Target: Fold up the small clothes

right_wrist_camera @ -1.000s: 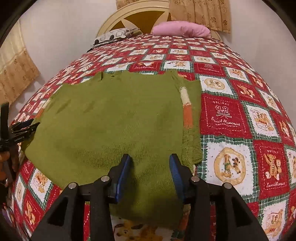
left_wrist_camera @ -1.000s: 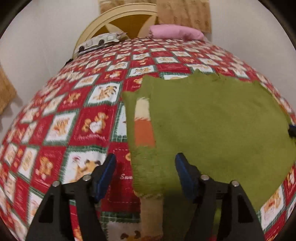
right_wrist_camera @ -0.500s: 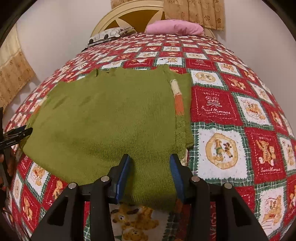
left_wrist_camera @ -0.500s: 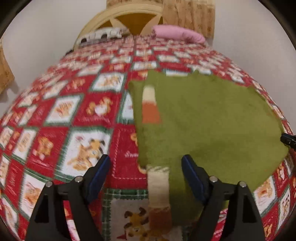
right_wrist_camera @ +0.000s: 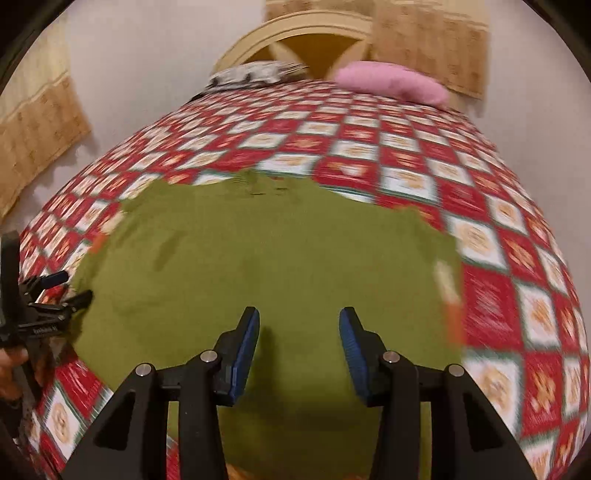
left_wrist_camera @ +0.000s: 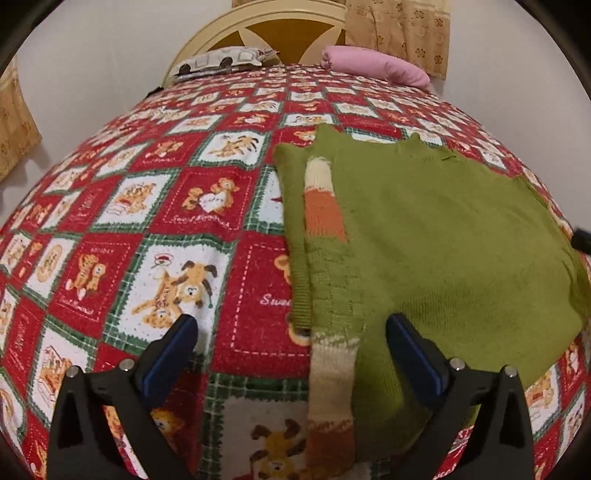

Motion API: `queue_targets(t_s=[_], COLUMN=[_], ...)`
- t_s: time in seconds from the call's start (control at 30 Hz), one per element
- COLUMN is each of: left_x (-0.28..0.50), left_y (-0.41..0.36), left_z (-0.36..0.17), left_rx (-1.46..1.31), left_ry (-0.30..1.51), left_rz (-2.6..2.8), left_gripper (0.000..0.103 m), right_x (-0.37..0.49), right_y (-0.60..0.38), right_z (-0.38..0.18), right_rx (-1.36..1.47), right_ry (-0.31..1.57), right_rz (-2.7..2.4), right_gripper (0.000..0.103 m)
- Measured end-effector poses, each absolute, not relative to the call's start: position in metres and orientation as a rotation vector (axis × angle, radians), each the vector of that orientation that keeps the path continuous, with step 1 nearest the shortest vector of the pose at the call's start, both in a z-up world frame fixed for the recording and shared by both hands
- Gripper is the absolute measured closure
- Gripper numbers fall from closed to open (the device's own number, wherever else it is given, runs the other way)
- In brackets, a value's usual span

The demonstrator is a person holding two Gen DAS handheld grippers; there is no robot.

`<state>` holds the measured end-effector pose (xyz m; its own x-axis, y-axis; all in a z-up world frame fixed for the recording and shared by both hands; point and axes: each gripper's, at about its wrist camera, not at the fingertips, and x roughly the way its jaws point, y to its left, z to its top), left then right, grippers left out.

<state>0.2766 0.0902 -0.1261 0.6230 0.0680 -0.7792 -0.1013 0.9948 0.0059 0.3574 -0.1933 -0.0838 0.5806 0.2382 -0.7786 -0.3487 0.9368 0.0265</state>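
Observation:
A green knitted sweater (left_wrist_camera: pixel 436 236) lies flat on the bed, its left sleeve (left_wrist_camera: pixel 325 206) with cream and orange bands folded in over the body. The sleeve's cream cuff (left_wrist_camera: pixel 330 376) reaches toward the bed's near edge. My left gripper (left_wrist_camera: pixel 290 325) hovers over that lower left corner. Its jaws are opening wide, with the cuff and hem below the gap and no pad touching them. My right gripper (right_wrist_camera: pixel 300 321) hangs open above the middle of the sweater (right_wrist_camera: pixel 280 258), holding nothing; that view is motion-blurred.
The red, white and green checked bedspread (left_wrist_camera: pixel 147 229) covers the whole bed. A pink pillow (left_wrist_camera: pixel 373 68) and a patterned pillow (left_wrist_camera: pixel 225 61) lie by the headboard (left_wrist_camera: pixel 280 29). In the right wrist view the left gripper (right_wrist_camera: pixel 44 295) and a hand (right_wrist_camera: pixel 11 365) show at the left edge.
The left jaws have spread much wider and more of the cuff shows below them. The right gripper has swung left, from beside the striped sleeve to over the sweater's middle.

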Motion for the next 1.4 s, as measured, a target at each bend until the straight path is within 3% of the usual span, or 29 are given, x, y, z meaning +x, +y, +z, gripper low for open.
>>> queue_targets(t_s=[0.23,0.73,0.9,1.07,1.4], left_x=[0.277,0.281,0.27,0.264,0.32], left_y=[0.092,0.102,0.11,0.126,0.15], left_z=[-0.127,-0.134,-0.125,-0.106,-0.078], left_rx=[-0.053,-0.152,-0.186,-0.23,-0.25], left_ry=[0.899,0.929,0.887,0.819,0.848], left_rz=[0.088,0.03,0.009,-0.003,-0.068], left_gripper=[0.0,0.0,0.0,0.0,0.0], right_x=[0.4,0.465,0.423,0.344,0.239], right_y=[-0.137,-0.127,-0.131,-0.104,-0.023], right_z=[-0.122,-0.132,-0.099,-0.077,-0.092], right_rx=[-0.167,-0.093,-0.058,-0.23,-0.468], right_ry=[1.029,1.018,0.904,0.805,0.707], right_rz=[0.335,0.216,0.273,0.402,0.588], right_gripper=[0.057,0.052,0.05,0.049,0.048])
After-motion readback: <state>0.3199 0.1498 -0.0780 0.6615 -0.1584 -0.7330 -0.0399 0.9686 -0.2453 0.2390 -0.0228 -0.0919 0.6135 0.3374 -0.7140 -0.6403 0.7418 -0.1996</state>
